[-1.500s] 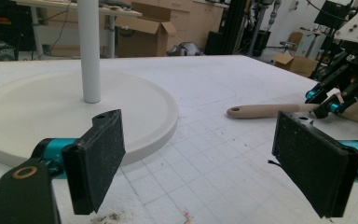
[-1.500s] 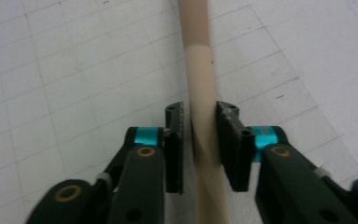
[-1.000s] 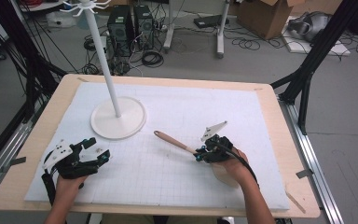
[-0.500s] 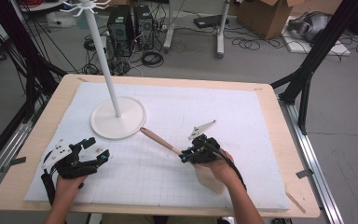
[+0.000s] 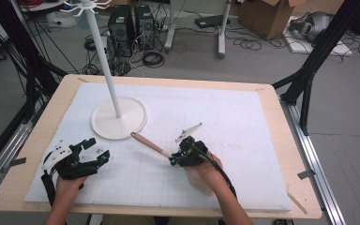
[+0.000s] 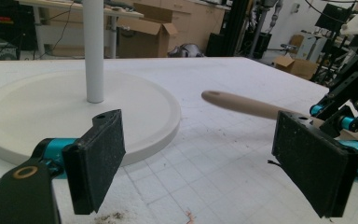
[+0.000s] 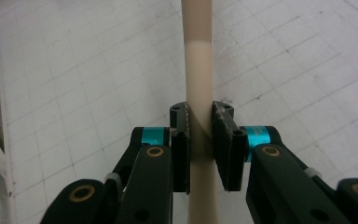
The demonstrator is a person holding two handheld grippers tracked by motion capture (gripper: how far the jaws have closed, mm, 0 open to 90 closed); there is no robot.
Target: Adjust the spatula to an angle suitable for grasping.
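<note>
Right gripper [image 7: 200, 140] clamped on a wooden utensil handle [image 7: 199, 60], its working end hidden, left gripper [image 6: 205, 163] jaws apart and empty, stand [image 5: 118, 123] top cropped.

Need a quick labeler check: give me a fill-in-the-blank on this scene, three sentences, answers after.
1. The right gripper is shut on a wooden ____.
2. The left gripper has its jaws ____ with nothing between them.
3. The white pole rises from a ____ base on the table.

Missing words: handle; open; round
</note>
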